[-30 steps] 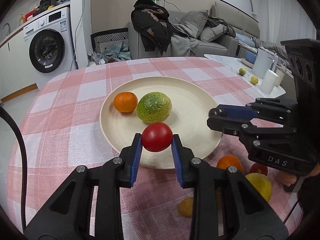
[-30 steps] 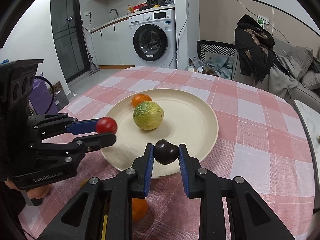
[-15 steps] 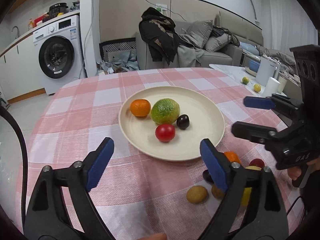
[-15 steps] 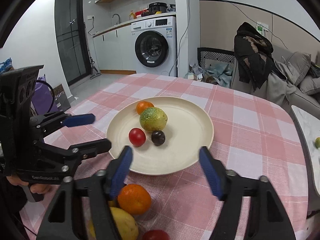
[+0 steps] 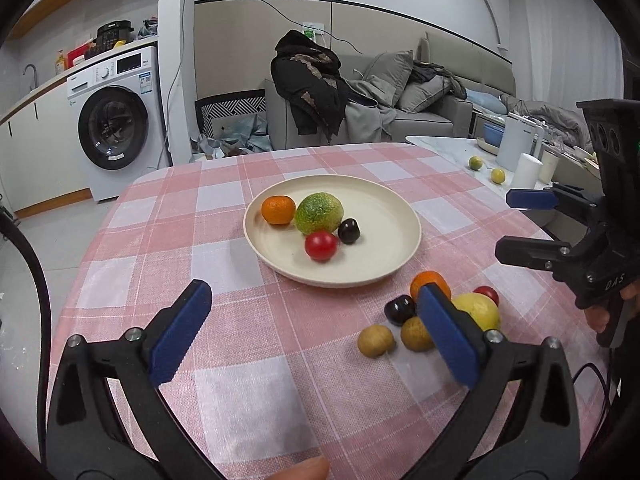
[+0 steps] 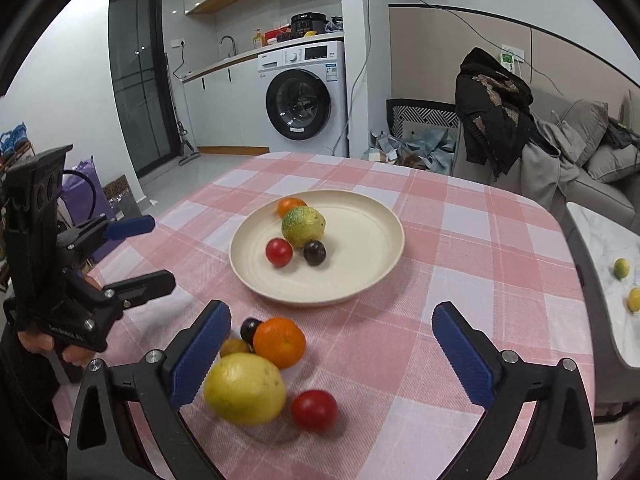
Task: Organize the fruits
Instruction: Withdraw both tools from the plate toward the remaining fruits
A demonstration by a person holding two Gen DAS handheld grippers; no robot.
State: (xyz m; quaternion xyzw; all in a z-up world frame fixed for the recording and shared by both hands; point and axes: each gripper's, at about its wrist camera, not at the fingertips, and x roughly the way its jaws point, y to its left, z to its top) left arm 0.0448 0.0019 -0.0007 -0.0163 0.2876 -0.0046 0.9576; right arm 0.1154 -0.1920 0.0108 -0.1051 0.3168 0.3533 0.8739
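1. Four fruits are sitting on the plate (image 5: 400, 256): orange (image 5: 278, 210), green citrus (image 5: 319, 213), tomato (image 5: 320, 245), dark plum (image 5: 349, 231).
2. Both the left hand-held gripper (image 5: 316, 336) and right hand-held gripper (image 6: 332, 348) are hanging wide open, empty, over the near tabletop (image 5: 180, 216).

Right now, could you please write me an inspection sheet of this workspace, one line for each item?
Surface: round table with pink checked cloth.
Job's things: cream plate holds an orange, a green citrus, a red tomato and a dark plum. Loose on the cloth beside it: orange, yellow lemon, red tomato, dark plum, two small brown fruits.
Clutter: nothing seen on the cloth.
Grippers: left gripper and right gripper both open, fingers apart, holding nothing, near the loose fruits.
Cables: black cable at the left edge of the left view.
Surroundings: washing machine, sofa with clothes, side table with two small citrus.
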